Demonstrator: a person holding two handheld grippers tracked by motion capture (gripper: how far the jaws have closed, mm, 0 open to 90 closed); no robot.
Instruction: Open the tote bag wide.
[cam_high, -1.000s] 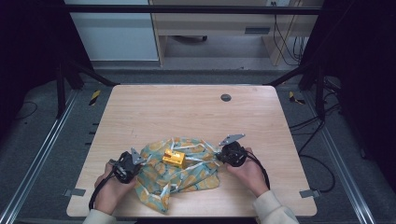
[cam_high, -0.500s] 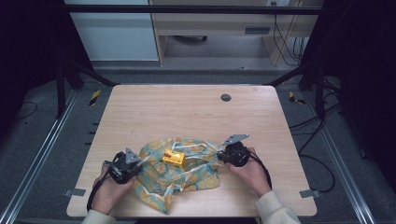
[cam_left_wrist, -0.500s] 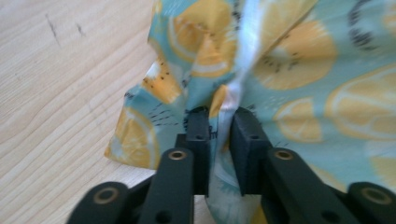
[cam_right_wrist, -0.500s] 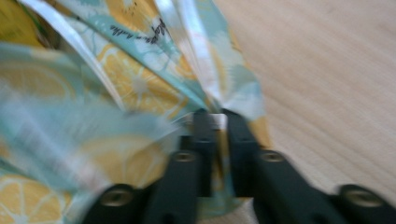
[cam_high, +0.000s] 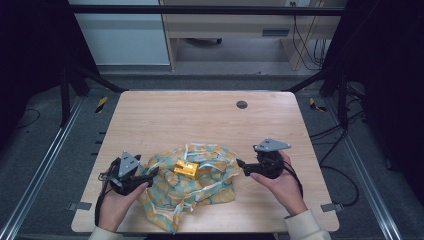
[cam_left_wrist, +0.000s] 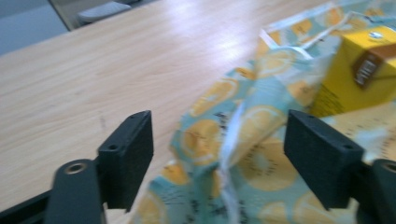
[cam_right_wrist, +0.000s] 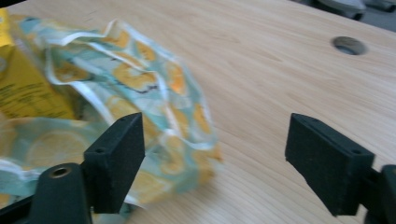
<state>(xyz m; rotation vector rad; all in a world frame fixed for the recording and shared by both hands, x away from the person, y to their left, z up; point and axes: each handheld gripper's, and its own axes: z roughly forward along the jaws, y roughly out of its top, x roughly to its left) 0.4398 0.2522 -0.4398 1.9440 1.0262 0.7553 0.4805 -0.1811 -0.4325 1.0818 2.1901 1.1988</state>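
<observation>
The cloth (cam_high: 192, 182), printed with orange slices on pale blue, lies crumpled on the near middle of the table (cam_high: 200, 120), bunched around a small yellow carton (cam_high: 186, 169) that sits on it near its far edge. A second ago both grippers were pinched shut on the cloth's left and right edges; now both have let go, and the fabric has slumped into loose folds with the carton still exposed on top. The left gripper (cam_high: 150, 173) hangs just at the cloth's left edge, its jaws having just been opening and now standing wide apart; in the left gripper view (cam_left_wrist: 217, 140) a fold of fabric lies between them but neither pad presses on it. The right gripper (cam_high: 240, 164) has drawn off to the right and a little upward, just clear of the cloth's right edge; its jaws too have just been opening, and in the right gripper view (cam_right_wrist: 212, 154) they stand wide with bare wood between them and the cloth off to one side. Judging by this, one fold over the carton is finished or abandoned, the carton is not yet covered, and both grippers are free to take a fresh grip on another edge or corner.
</observation>
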